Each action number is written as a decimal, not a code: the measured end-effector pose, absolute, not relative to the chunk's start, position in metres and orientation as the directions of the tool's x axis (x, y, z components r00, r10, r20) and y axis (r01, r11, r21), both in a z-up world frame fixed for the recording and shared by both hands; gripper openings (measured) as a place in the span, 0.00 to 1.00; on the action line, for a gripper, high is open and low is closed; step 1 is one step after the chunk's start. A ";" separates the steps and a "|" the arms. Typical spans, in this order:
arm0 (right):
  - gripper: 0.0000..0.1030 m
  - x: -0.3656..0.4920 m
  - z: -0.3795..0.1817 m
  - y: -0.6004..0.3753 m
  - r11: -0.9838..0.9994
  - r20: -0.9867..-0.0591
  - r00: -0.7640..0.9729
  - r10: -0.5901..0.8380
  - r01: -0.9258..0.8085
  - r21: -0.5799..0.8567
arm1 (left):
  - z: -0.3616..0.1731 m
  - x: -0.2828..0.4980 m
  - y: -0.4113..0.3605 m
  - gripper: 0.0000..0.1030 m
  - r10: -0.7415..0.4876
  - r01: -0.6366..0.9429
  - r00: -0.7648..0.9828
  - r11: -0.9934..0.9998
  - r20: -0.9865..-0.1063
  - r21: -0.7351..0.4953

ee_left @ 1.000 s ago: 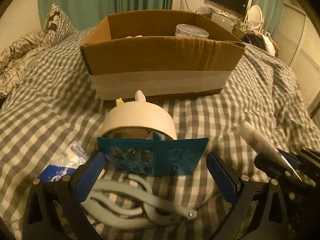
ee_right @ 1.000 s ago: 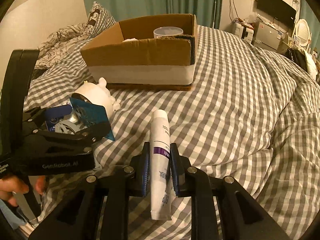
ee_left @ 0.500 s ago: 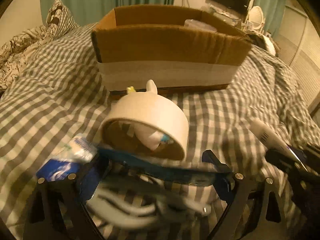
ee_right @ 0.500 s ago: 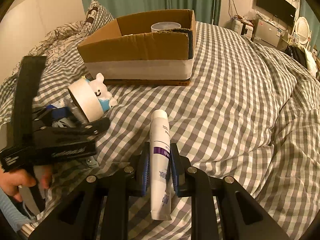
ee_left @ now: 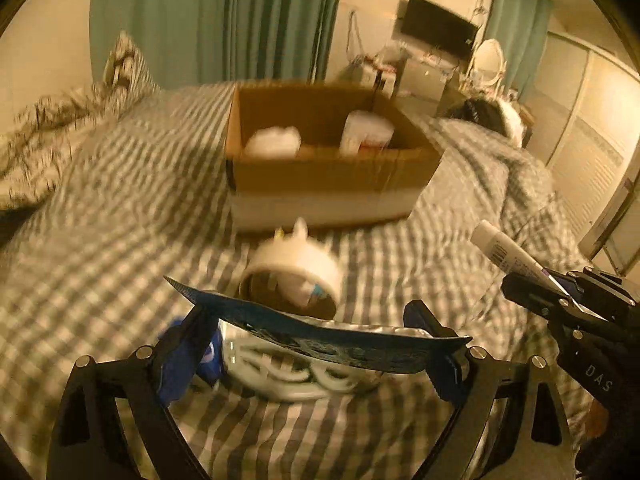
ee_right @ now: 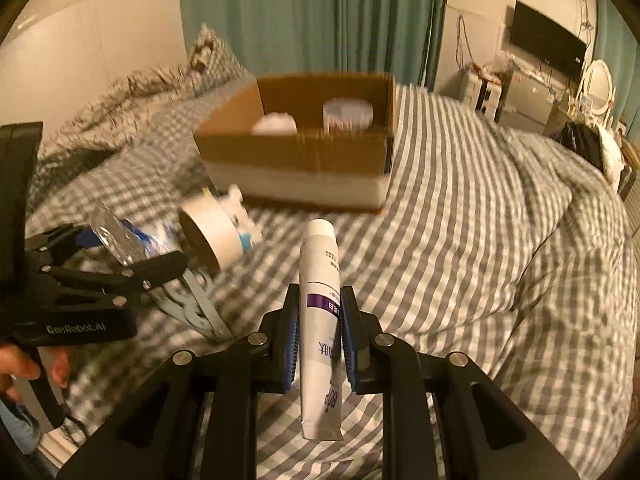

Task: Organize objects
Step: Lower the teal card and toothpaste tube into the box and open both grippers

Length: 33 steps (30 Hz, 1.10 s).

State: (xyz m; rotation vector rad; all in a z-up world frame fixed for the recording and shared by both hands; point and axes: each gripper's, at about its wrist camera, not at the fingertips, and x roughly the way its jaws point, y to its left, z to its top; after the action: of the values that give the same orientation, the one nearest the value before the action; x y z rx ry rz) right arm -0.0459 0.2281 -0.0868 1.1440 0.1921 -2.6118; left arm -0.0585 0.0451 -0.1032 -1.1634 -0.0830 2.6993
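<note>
white tube (ee_right: 320, 312) | upright, clamped between fingers (ee_right: 291, 336) | cardboard box (ee_right: 296, 160) beyond

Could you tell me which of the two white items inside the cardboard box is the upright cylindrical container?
It is the right-hand one, standing upright with a round lid, beside the box's right wall. The other white item, to its left, is a low, blurred lump.

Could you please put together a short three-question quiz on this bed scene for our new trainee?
1. True or false: the right gripper is shut on the white squeeze tube with a purple band.
2. The left gripper holds: A) the white tape roll with a bear figure; B) the blue flat blister package; C) nothing.
3. Fill in: the open brown cardboard box sits on the grey checked ____.

Key: 1 true; 2 B; 3 duvet.
</note>
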 end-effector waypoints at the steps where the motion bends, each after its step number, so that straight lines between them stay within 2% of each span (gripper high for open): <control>1: 0.17 -0.044 -0.075 0.227 -0.949 -0.722 -0.660 -0.208 0.315 -0.015 | -0.093 -0.059 0.046 0.93 0.213 -0.175 -0.682 -0.976 -0.700 -0.126; 9: 0.17 -0.052 0.003 0.214 -0.935 -0.607 -0.759 -0.233 0.346 -0.073 | -0.020 -0.090 0.053 0.93 0.240 -0.235 -0.752 -0.968 -0.614 -0.090; 15: 0.17 -0.094 0.044 0.204 -0.925 -0.563 -0.781 -0.269 0.373 -0.077 | 0.007 -0.147 0.052 0.93 0.209 -0.224 -0.774 -0.973 -0.598 -0.051; 23: 0.17 -0.191 0.048 0.197 -0.919 -0.590 -0.737 -0.329 0.393 0.022 | -0.015 -0.233 0.050 0.93 0.163 -0.194 -0.750 -0.981 -0.641 -0.024; 33: 0.18 -0.289 -0.018 0.193 -0.916 -0.676 -0.646 -0.354 0.386 0.111 | -0.086 -0.296 0.060 0.97 0.186 -0.240 -0.670 -0.970 -0.719 -0.027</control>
State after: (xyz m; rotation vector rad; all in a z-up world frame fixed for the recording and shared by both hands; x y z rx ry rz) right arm -0.2889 0.1933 -0.0179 1.0268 0.0605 -2.5302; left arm -0.2959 0.0598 -0.0858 -1.1395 0.1026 2.6731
